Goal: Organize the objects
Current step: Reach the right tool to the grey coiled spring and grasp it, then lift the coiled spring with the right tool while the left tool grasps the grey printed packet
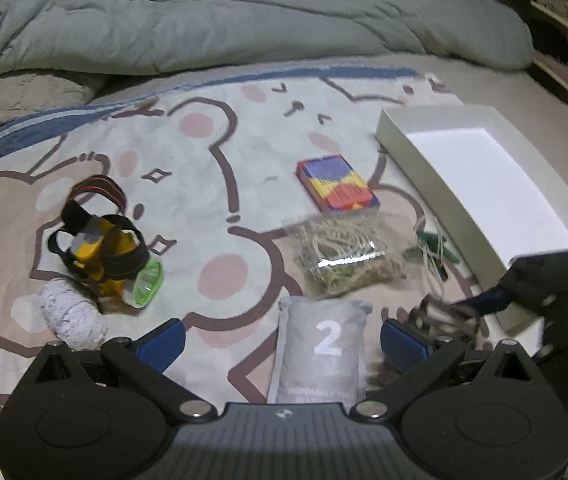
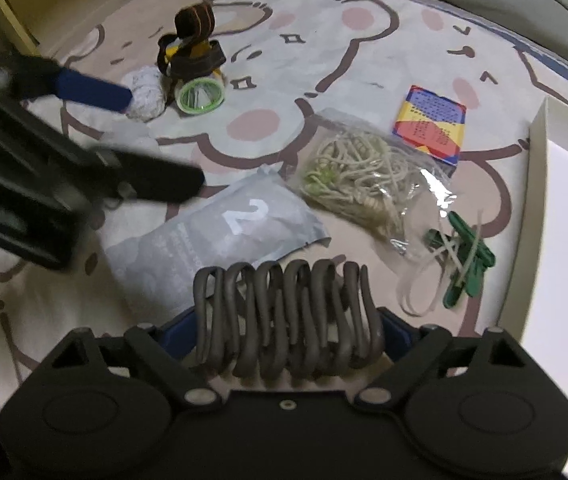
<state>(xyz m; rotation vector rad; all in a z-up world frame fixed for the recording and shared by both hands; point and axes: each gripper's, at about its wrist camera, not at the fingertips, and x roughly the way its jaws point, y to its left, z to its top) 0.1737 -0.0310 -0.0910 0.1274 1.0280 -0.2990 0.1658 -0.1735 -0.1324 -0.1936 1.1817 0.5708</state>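
Left wrist view: grey pouch [image 1: 322, 350] marked "2" is lying on the bear-print blanket [image 1: 212, 184], directly between the fingers of the left gripper [image 1: 282, 342]; jaws are standing wide apart, pads not touching it; headlamp [image 1: 110, 248] and white roll [image 1: 72, 316] are sitting off to the left, card box [image 1: 336, 183], bag of cord [image 1: 344, 256] and green clips [image 1: 438, 246] ahead, open white box [image 1: 480, 184] at the right; right gripper [image 1: 488, 300] is showing blurred at the right edge.

Right wrist view: row of dark metal hooks [image 2: 288, 320] is sitting between the fingers of the right gripper [image 2: 288, 332]; jaws wide, cannot tell whether the pads are pressing on it; pouch is lying just beyond the hooks.
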